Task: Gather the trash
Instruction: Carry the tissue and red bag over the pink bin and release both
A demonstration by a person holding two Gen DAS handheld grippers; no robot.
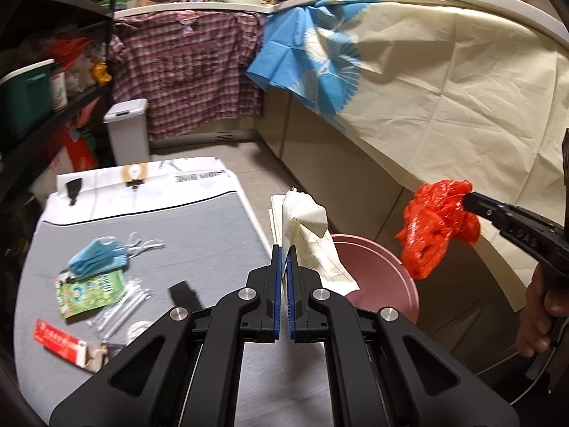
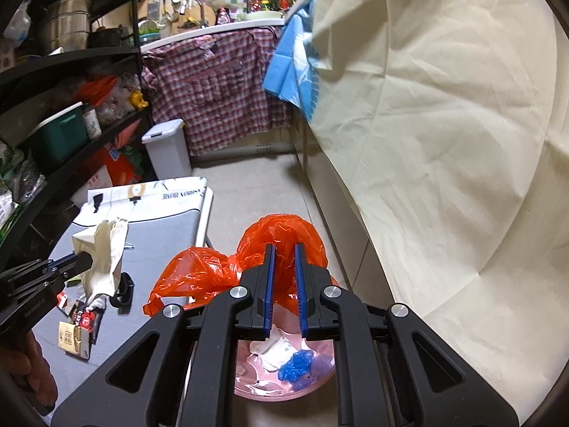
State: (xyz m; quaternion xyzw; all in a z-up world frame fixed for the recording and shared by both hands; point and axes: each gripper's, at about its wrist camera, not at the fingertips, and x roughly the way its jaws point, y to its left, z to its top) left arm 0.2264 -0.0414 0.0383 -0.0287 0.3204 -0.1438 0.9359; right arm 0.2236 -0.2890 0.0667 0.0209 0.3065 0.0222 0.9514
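My left gripper point(image 1: 284, 249) is shut on a crumpled cream lined paper point(image 1: 313, 235) and holds it above the table's right edge, next to the pink bin point(image 1: 387, 277). In the right wrist view the same paper point(image 2: 103, 252) hangs from the left gripper point(image 2: 83, 259). My right gripper point(image 2: 284, 249) is shut on an orange plastic bag point(image 2: 213, 270) and holds it over the pink bin point(image 2: 284, 388), which contains white paper and a blue glove. The bag point(image 1: 437, 224) also shows in the left wrist view, held by the right gripper point(image 1: 469, 201).
The grey table point(image 1: 199, 235) carries a blue face mask point(image 1: 99, 252), a green packet point(image 1: 89, 291), clear wrappers point(image 1: 121, 309), a red packet point(image 1: 60, 343) and a black band point(image 2: 122, 290). A white lidded bin point(image 1: 128, 131) stands on the floor behind. A cream cloth point(image 1: 444, 106) drapes the counter on the right.
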